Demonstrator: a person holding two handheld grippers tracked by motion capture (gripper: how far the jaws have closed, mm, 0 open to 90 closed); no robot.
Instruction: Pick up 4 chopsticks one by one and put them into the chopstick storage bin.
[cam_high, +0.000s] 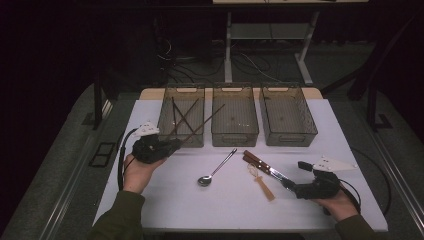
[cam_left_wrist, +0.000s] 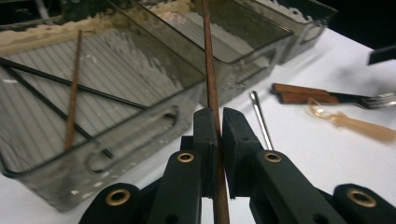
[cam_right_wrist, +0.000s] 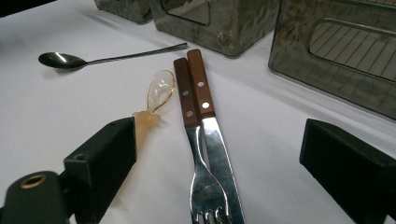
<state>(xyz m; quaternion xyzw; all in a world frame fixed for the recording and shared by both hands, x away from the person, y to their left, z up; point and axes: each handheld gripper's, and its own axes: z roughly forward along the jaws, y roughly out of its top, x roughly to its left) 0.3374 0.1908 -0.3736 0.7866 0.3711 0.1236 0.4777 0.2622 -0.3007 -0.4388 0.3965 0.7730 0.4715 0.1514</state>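
Three grey bins (cam_high: 235, 120) are ranged along the far edge of the desk (cam_high: 165, 200) for sorting. A brown chopstick (cam_left_wrist: 211, 84) is clamped between the closed jaws of the left gripper (cam_high: 172, 145), its tip angled over the left bin (cam_high: 181, 120) for deposit. The right gripper (cam_high: 290, 184) is held wide open, unloaded, near the front right corner, straddling the fork (cam_right_wrist: 194, 140) and knife (cam_right_wrist: 212, 135), presumably next.
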